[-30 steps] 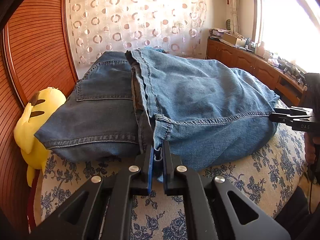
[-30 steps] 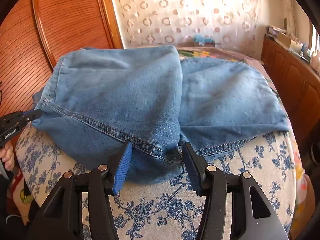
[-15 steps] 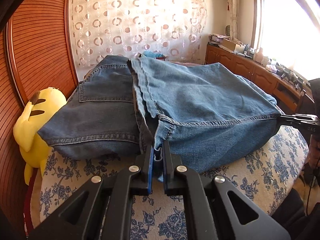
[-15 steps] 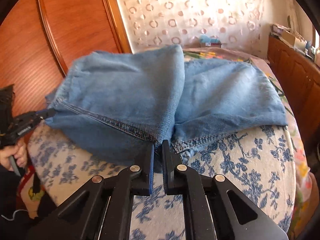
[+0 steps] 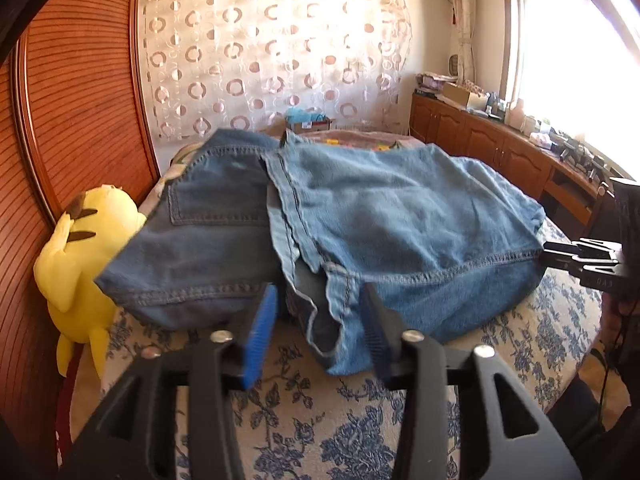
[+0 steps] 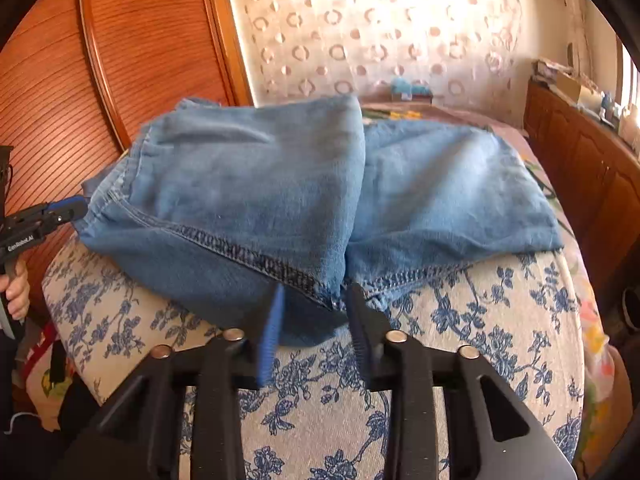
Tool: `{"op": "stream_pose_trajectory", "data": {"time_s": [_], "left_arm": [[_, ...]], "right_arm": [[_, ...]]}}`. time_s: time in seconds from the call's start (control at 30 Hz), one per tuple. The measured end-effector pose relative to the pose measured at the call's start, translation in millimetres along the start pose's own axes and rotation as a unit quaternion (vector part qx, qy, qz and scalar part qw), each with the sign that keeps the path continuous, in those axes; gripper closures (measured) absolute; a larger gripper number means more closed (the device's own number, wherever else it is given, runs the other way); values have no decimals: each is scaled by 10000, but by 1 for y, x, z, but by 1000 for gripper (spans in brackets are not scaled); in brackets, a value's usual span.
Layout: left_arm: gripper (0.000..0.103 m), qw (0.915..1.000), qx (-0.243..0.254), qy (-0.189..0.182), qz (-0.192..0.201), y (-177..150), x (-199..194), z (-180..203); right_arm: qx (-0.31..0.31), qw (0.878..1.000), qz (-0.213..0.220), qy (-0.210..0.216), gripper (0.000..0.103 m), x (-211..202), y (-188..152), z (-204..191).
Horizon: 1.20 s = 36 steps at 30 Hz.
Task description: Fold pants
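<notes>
Folded blue jeans (image 5: 400,216) lie on a bed with a blue-flowered cover (image 5: 320,420); the darker waist part with a back pocket is at the left. My left gripper (image 5: 318,312) is at the near hem. Its jaws are opening, with a hanging hem corner loose between them. In the right wrist view the jeans (image 6: 260,184) show a stitched hem. My right gripper (image 6: 316,300) straddles that hem where the two legs meet, jaws opening, pads off the cloth. Each gripper also shows in the other's view: the right gripper (image 5: 560,256), the left gripper (image 6: 68,210).
A yellow plush toy (image 5: 80,260) leans against the ribbed wooden headboard (image 5: 80,100) left of the jeans. Wooden cabinets (image 5: 480,140) with clutter run along the right wall under a window. A person's hand (image 6: 16,288) holds the left gripper's handle.
Half a second ago both grippers were shut on the near hem; both now stand apart and the hem has dropped loose. The right one was open a second ago, then closed.
</notes>
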State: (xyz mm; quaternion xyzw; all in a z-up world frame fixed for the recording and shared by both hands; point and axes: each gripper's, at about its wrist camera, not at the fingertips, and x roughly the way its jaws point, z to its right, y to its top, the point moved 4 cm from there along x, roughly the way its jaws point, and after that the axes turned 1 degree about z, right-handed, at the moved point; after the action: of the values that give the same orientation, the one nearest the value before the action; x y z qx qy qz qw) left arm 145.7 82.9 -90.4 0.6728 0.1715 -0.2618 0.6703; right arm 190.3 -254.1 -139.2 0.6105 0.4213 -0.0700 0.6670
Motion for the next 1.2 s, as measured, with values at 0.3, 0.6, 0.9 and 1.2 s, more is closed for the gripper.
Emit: {"op": "stream_pose_trajectory", "data": {"time_s": [0.3,0.6,0.9,1.2], "left_arm": [[38,9996,226,-163,24,39,18,1],[38,9989,455,128,51,77,55,-7],[51,9974,366,387,-490,85,111,-29],[83,9978,420,217,-466,97,111,-19]], "right_arm": [[75,9998,138,-154,49,15,8,-1],[74,9995,200,-221,49,19,4,-2],[59,9994,242,-223,49,18,1,-5],[83,9994,252,-227,49,19,2,-6]]}}
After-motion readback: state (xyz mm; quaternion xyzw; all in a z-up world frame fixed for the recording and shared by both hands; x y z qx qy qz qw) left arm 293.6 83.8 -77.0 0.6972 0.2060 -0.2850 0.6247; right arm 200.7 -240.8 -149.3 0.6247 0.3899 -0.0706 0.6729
